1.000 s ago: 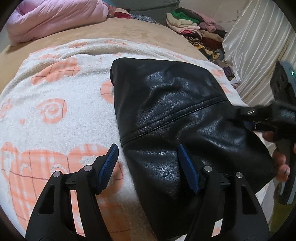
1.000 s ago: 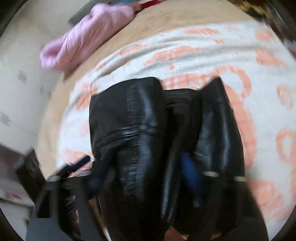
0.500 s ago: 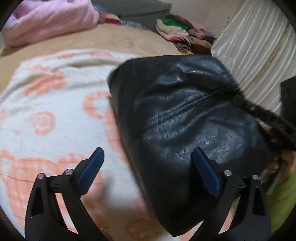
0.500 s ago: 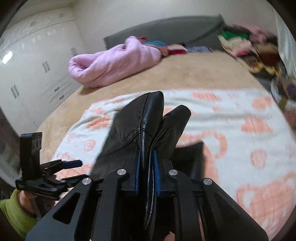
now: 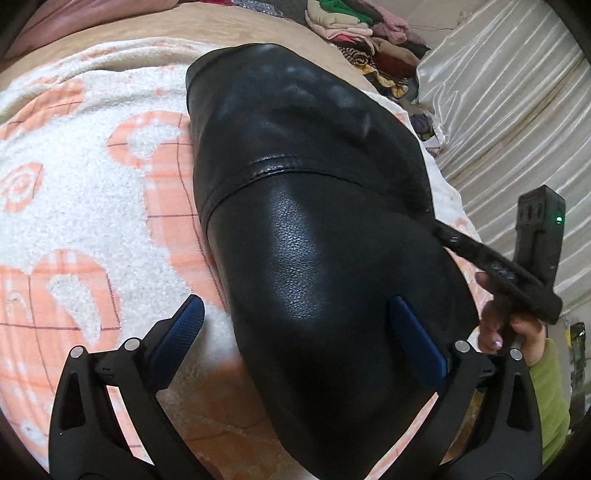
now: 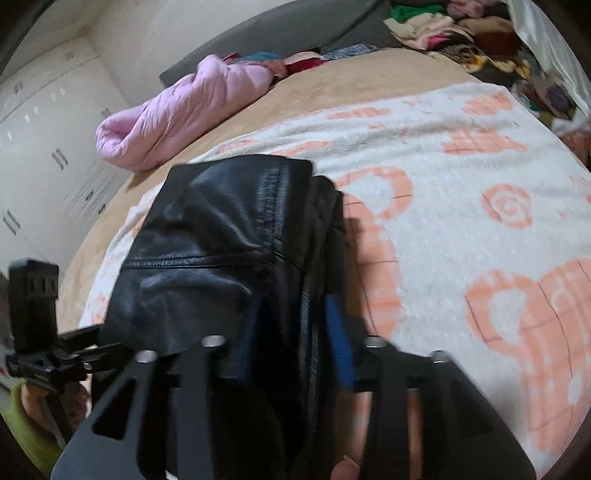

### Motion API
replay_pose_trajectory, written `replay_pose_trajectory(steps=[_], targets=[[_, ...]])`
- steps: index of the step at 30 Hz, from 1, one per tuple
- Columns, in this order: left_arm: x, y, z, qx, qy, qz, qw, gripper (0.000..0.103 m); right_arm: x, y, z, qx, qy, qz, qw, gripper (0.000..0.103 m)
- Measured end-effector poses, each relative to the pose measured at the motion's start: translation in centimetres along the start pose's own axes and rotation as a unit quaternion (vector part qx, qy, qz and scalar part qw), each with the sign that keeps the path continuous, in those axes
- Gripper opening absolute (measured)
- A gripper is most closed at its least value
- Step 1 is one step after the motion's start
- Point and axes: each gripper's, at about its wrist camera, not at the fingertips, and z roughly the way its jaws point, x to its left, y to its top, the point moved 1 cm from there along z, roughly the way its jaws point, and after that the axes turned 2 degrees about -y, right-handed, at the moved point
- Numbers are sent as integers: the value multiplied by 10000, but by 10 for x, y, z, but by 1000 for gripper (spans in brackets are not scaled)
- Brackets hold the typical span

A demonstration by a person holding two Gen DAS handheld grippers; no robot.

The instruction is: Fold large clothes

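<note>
A black leather jacket (image 5: pixel 314 221) lies folded in a thick bundle on a white blanket with orange patterns (image 5: pixel 74 206). My left gripper (image 5: pixel 295 328) is open, with its blue pads wide apart just above the near end of the bundle. My right gripper (image 6: pixel 291 328) has its blue pads either side of the jacket's (image 6: pixel 221 251) folded edge, with a gap wider than the leather between them. In the left wrist view the right gripper (image 5: pixel 436 221) reaches into the jacket's right edge.
A pink puffy coat (image 6: pixel 177 114) lies at the far end of the tan bed. A pile of mixed clothes (image 5: pixel 354 33) sits at the far right by a satin curtain (image 5: pixel 509 110). White wardrobe doors (image 6: pixel 40 155) stand to the left.
My right gripper, shut on the lifted jacket edge half a second ago, has lowered it onto the bed and its pads have parted. My left gripper has opened wider.
</note>
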Motion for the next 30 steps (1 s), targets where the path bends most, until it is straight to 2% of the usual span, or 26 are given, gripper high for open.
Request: replay_pose_trajectory(steps=[1,2,6,8,13,19,23,24,25,26,27,30], targets=[[0,0,0,-5,14,5,10000,95,-2,-1,-6,-52,14,69,10000,60],[-1,0,-1,-13,26,15,10000,95,-3,-3,-17,-97,126,210,9997,66],[-3,0,-2,-41,70,63,9999,95,-6,-22,-39,-36,626,619,9961,77],[-5,-1,-2,-73,90,79,9999,95,-3,-36,-45,29,801,738,9940,77],[-5,-5,-6,-90,136,84,9998,95,4,-52,-50,100,896,878,9921,77],[-8,-3,-10,-89,236,127,9996,95,8,-50,-46,171,929,937,9911,77],[-9,-3,-11,-79,259,136,9995,95,10,-49,-36,275,781,991,9916,77],[-8,-3,-11,-66,250,112,9996,95,13,-50,-35,294,790,934,9921,69],[-8,-3,-11,-62,250,105,9996,95,16,-51,-34,279,804,873,9925,50],[-8,-2,-11,-59,271,109,9996,95,21,-52,-35,229,723,772,9941,44],[-9,-1,-13,-43,347,133,9993,95,25,-52,-38,170,653,678,9954,28],[-11,3,-19,-46,345,151,9993,95,38,-50,-57,-186,596,434,9971,24]])
